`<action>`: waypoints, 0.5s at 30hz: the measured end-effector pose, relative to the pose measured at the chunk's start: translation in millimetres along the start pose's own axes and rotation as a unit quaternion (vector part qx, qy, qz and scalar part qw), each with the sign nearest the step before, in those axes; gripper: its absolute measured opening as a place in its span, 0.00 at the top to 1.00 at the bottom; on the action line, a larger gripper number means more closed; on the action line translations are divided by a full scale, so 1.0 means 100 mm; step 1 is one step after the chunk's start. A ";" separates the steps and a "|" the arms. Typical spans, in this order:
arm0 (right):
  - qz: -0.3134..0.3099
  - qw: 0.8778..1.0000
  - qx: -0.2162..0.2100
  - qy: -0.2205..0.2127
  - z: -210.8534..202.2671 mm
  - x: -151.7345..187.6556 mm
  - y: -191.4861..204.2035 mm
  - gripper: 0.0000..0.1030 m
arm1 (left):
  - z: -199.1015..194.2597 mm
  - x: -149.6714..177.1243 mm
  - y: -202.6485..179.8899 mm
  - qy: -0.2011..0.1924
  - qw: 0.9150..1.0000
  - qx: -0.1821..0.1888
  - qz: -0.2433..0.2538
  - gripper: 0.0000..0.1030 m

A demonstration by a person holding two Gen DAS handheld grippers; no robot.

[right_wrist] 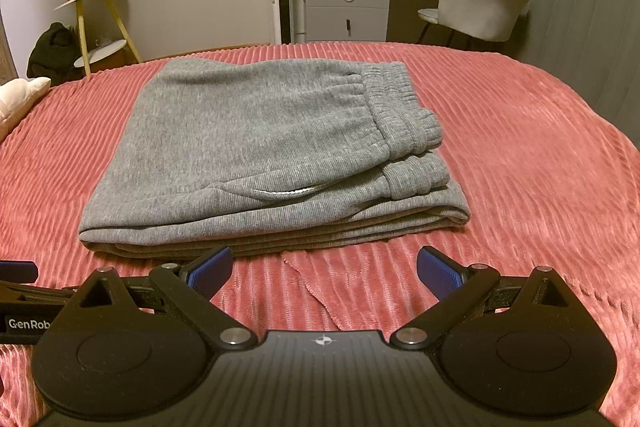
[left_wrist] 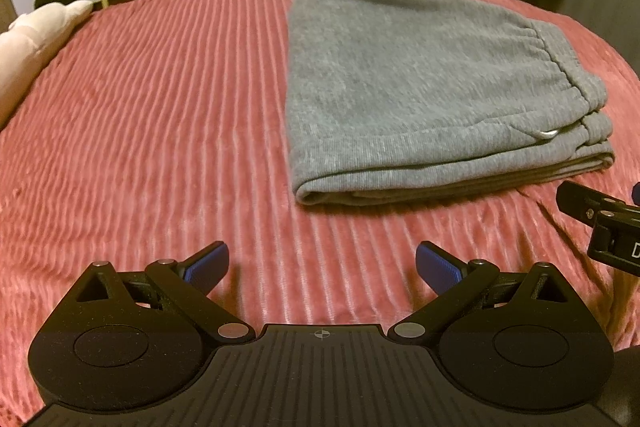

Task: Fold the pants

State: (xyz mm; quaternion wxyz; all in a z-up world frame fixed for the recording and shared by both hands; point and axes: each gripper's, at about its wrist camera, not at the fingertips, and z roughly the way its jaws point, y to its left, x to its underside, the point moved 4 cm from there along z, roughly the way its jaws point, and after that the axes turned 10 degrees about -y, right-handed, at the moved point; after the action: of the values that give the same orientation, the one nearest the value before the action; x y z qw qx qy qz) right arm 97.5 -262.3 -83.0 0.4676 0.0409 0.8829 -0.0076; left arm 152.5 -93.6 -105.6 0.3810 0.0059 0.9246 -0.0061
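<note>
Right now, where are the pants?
The folded grey pants lie on the pink ribbed bedspread, dead ahead of the right gripper in its view, and ahead-right of the left gripper in its view.

Grey pants (right_wrist: 256,131) on pink ribbed bedspread (right_wrist: 520,155) — black tongs (right_wrist: 324,269), blue pads (right_wrist: 210,269).

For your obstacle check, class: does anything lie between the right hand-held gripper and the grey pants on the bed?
Nothing visible does. Only bare pink bedspread separates the open right hand-held gripper from the near edge of the folded pants.
</note>
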 end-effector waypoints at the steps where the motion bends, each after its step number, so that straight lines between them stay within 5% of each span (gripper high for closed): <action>1: 0.000 1.000 0.000 0.000 0.00 0.00 0.00 0.04 | 0.00 0.00 0.00 0.000 1.000 0.000 -0.001 0.01; 15: 0.003 1.000 0.001 0.001 0.01 0.01 -0.01 0.04 | -0.01 0.00 0.01 0.000 1.000 0.000 -0.005 0.01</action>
State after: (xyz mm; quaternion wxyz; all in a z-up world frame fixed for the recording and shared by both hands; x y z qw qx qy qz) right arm 97.8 -263.1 -84.2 0.4671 0.0442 0.8831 -0.0065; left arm 152.2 -92.9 -105.0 0.3813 0.0017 0.9244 -0.0082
